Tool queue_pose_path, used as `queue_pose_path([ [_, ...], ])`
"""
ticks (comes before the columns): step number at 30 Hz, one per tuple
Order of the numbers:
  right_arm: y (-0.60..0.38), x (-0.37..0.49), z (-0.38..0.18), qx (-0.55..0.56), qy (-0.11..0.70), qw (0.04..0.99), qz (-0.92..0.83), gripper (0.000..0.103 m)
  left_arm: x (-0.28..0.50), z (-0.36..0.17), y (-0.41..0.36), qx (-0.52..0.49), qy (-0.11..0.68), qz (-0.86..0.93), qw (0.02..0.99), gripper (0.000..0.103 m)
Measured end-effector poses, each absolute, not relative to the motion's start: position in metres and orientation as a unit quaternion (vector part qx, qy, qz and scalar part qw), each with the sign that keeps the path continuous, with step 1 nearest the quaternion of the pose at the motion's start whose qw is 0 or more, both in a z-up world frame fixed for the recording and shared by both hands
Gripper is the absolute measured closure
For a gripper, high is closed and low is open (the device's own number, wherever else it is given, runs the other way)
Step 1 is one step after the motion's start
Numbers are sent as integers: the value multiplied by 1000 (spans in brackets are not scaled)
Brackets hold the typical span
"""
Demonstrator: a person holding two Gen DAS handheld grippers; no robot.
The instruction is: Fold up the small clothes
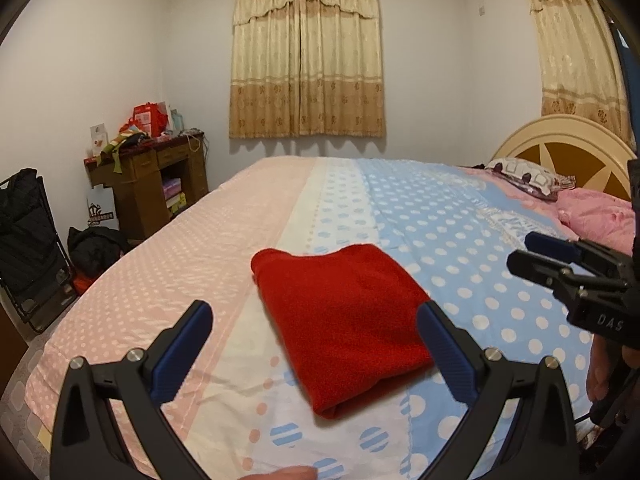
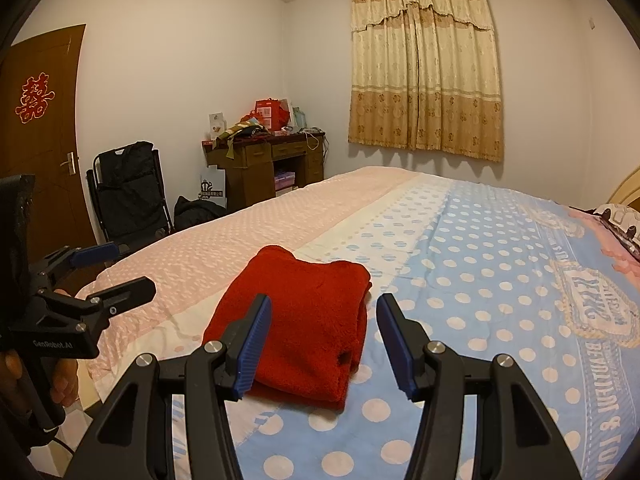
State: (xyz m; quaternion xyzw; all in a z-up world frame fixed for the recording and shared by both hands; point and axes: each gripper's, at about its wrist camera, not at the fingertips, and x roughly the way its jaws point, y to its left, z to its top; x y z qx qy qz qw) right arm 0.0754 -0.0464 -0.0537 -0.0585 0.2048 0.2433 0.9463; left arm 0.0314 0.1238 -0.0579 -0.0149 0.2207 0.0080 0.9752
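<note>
- Left gripper (image 1: 316, 344) tilts slightly down over the bed (image 1: 168, 272), jaws wide apart, empty.
- Right gripper (image 2: 324, 344) likewise, half open, apparently clear of the cloth.
- Folded red garment (image 1: 344, 328) lies on the bedspread, just ahead of both.

— What writing can be read?
— "GenRobot.AI" in white on the left gripper (image 2: 116, 268); "DAS" on the right gripper (image 1: 520, 250); "& TO" on the bedsheet (image 2: 608, 420); a red double-happiness character on the door (image 2: 34, 98).
</note>
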Motion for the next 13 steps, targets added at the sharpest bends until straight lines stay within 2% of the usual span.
queue_pose_path([
  [13, -44, 79, -58, -62, 211, 943, 249, 47, 33, -61, 126, -21, 216, 5, 976, 0],
])
